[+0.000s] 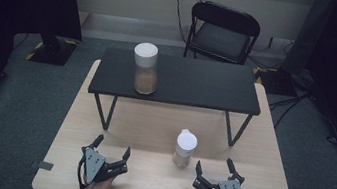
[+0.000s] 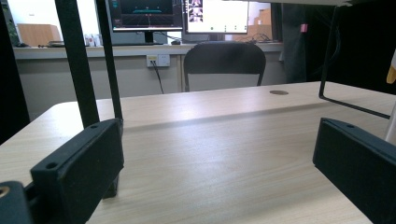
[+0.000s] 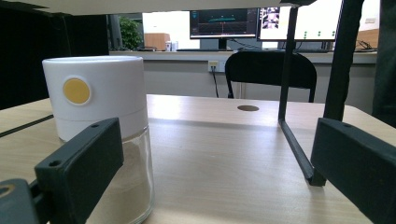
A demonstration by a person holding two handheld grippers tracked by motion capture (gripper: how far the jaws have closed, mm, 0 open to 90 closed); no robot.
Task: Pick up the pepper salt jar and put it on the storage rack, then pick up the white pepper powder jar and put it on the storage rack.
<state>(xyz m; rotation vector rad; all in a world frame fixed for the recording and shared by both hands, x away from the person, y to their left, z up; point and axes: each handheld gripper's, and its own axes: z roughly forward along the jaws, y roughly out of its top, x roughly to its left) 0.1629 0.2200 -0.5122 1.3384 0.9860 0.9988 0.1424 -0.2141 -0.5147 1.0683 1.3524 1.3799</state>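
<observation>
Two glass jars with white lids hold brown powder. One jar (image 1: 145, 69) stands on the left part of the black shelf (image 1: 208, 88). The other jar (image 1: 184, 149) stands on the wooden table (image 1: 143, 182) in front of the shelf, and appears close up as the jar (image 3: 100, 130) with a yellow dot on its lid, just behind my right gripper's left jaw. My left gripper (image 1: 112, 149) rests open near the front left of the table, nothing between its jaws (image 2: 215, 163). My right gripper (image 1: 215, 166) rests open at the front right, just right of the near jar, its jaws (image 3: 215, 163) empty.
The shelf stands on thin black legs (image 1: 103, 112) over the table's far half. A black folding chair (image 1: 222, 32) sits behind the table. A black stand base (image 1: 54, 49) is on the floor at the far left, with cables (image 1: 302, 102) on the floor at right.
</observation>
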